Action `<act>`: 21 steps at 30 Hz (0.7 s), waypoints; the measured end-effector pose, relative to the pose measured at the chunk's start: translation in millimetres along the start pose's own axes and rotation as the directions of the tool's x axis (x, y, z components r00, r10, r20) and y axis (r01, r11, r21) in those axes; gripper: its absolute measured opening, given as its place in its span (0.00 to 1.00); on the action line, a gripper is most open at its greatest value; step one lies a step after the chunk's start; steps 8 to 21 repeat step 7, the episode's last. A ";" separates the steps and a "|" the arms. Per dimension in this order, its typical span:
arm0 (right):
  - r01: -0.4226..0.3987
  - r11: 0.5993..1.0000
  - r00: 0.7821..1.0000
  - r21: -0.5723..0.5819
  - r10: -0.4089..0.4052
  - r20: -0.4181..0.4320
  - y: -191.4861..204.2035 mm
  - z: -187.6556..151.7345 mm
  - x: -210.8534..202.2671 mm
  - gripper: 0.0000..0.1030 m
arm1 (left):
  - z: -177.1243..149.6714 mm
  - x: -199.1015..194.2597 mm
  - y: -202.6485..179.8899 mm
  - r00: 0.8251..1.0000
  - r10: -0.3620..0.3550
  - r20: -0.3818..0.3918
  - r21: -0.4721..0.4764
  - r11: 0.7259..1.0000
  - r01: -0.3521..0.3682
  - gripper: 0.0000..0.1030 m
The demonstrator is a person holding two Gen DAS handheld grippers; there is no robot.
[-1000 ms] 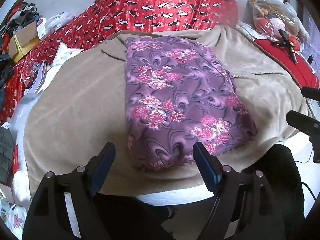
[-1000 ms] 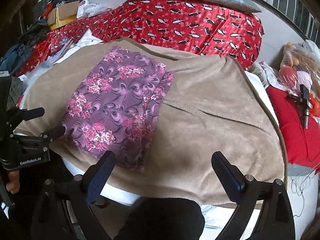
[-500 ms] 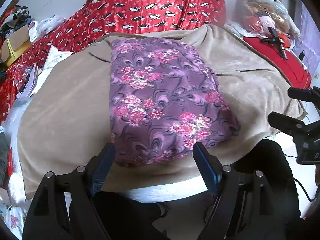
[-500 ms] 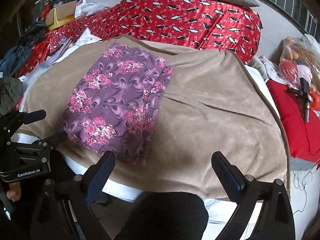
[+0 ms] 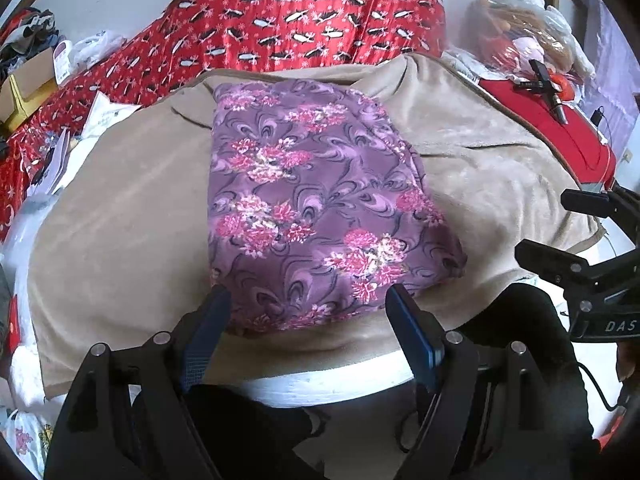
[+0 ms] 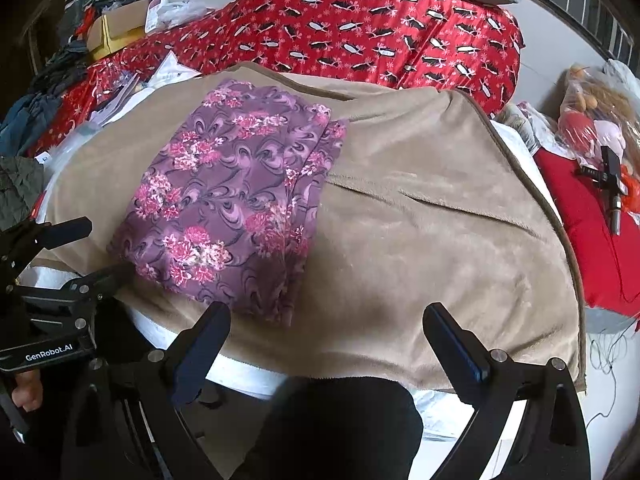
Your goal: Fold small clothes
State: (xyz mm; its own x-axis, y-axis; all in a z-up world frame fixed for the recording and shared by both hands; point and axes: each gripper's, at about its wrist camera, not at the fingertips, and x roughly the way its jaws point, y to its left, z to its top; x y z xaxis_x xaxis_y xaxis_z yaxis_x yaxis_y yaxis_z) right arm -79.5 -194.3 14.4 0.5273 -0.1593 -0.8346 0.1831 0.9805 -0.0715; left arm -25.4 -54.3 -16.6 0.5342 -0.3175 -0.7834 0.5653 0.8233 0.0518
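A purple floral garment [image 5: 316, 200] lies folded into a long rectangle on a tan fleece blanket [image 5: 120, 216]; it also shows in the right wrist view [image 6: 236, 196]. My left gripper [image 5: 308, 304] is open and empty, its fingertips framing the garment's near edge. My right gripper [image 6: 328, 316] is open and empty, hovering over the blanket [image 6: 432, 240] just right of the garment's near corner. The right gripper shows at the right edge of the left wrist view [image 5: 580, 240], and the left gripper at the left of the right wrist view [image 6: 60, 272].
A red patterned quilt [image 5: 304, 20] lies behind the blanket. A cardboard box [image 6: 116, 28] and clothes pile up at the far left. A red cushion with a black tool [image 6: 608, 184] and bagged toys [image 6: 592, 120] sit at the right. Papers [image 5: 60, 152] lie left.
The left gripper has moved closer to the garment's near edge, so its fingertips now frame it. The right gripper has barely moved. The garment has stayed put.
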 end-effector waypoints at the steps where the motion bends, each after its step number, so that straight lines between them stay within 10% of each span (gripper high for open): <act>1: 0.000 1.000 1.000 0.001 0.000 -0.001 0.1 -0.1 0.2 0.95 | -0.3 -1.6 -1.4 1.000 0.000 0.010 0.007 1.000 0.000 0.78; 21: 0.003 1.000 1.000 0.001 -0.003 0.001 -0.6 0.5 0.4 0.95 | 0.9 -1.0 -8.8 1.000 -0.010 -0.010 0.031 0.999 0.010 0.78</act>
